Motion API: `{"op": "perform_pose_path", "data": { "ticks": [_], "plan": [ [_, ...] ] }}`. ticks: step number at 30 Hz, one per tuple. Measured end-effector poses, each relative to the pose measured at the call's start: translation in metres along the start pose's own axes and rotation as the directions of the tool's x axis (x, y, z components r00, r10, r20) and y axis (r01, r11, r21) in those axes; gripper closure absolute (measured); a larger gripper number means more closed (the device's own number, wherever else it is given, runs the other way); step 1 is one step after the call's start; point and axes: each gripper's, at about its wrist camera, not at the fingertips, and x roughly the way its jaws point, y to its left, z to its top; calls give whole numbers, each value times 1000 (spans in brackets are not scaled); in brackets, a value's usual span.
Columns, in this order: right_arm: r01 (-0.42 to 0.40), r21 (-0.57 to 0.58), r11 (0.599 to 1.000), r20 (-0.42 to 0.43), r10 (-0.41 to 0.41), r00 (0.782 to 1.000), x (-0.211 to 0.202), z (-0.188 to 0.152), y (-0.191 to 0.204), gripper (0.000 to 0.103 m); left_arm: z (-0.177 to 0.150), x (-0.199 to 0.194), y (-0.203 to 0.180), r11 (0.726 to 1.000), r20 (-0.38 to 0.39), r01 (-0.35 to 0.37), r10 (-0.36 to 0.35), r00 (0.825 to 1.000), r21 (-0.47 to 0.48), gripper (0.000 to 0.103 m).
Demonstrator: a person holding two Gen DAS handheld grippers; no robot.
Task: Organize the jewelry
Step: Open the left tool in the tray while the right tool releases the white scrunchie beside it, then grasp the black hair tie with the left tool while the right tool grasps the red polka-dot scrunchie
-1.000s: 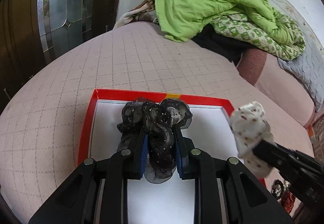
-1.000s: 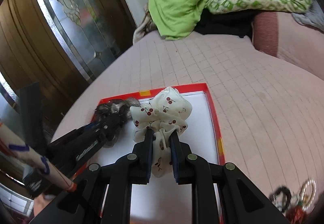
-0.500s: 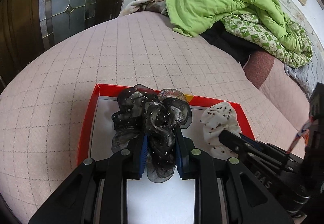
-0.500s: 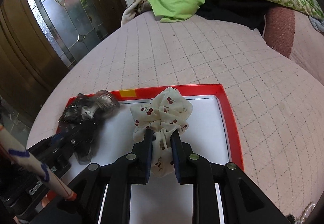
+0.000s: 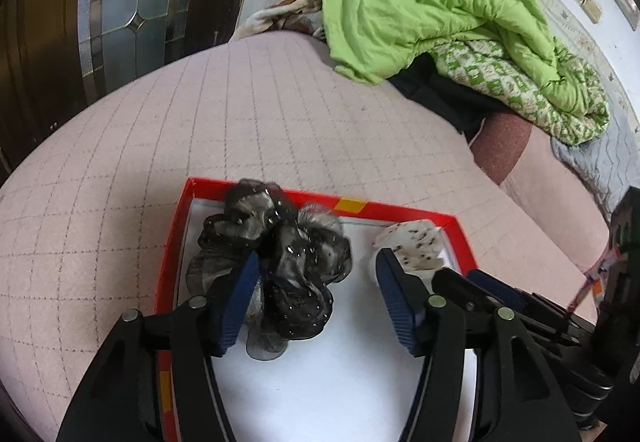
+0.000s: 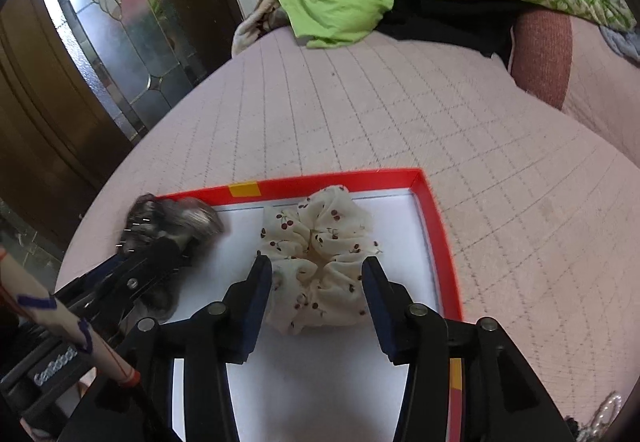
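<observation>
The left gripper (image 5: 318, 292) hangs over a red-rimmed box (image 5: 400, 208) with a white floor, set on a pink quilted bed (image 5: 280, 114). Its jaws are opening. The black scrunchie (image 5: 280, 262) lies on the box floor between them, against the left blue pad, while the right pad stands clear of it. The right gripper (image 6: 318, 294) is over the same box and its jaws are opening too. The white cherry-print scrunchie (image 6: 320, 242) rests on the floor between its fingers, near the far right corner of the box; the left pad just brushes the fabric and the right pad is apart. The two scrunchies lie side by side, black on the left. A green blanket (image 5: 420, 10) is heaped at the far end of the bed.
</observation>
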Motion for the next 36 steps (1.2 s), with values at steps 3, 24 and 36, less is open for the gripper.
{"op": "perform_pose_path", "data": {
  "ticks": [3,24,36],
  "plan": [
    [-27,28,999,31,26,999,-21,-2,-10,52,3,-15,-9,1000,58,17,-18,998,7,36],
    [-6,356,934,262,-94,960,-220,-166,-186,52,-73,-57,-193,879,-66,296,-294,954,374,23],
    [-67,546,835,306,-124,944,-260,-220,-287,51,-177,-35,-260,723,-333,410,-259,907,556,54]
  ]
}}
